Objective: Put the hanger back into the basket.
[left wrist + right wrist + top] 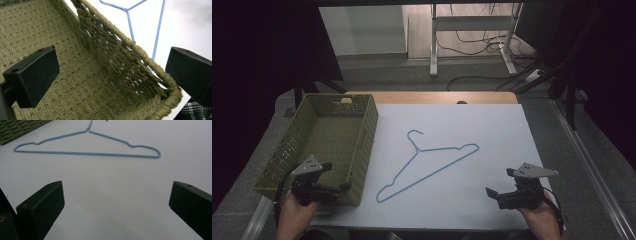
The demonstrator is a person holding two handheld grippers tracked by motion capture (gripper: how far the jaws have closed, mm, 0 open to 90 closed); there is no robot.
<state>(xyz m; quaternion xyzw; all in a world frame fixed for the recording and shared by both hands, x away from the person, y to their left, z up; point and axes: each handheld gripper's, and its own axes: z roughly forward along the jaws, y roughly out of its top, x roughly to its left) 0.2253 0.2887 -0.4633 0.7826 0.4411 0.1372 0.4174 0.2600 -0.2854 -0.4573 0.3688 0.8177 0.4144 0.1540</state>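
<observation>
Both grippers near table edge, jaws wide, empty: left gripper (337,176) over olive woven basket (362,145) corner, right gripper (499,184) above white sheet (492,130). Thin blue wire hanger (428,164) flat mid-sheet, just beside basket. Step: approach. Next, likely: reach forward, pinch wire.

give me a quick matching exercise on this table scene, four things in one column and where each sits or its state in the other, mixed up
Things:
1. wire hanger
2. woven basket
3. left claw
4. right claw

Places or states:
A. open, above the bare white sheet
B. lying flat mid-sheet, light blue
C. olive green, at the left edge of the table
D. open, at the basket's near corner

Pairs: 1-B, 2-C, 3-D, 4-A
</observation>
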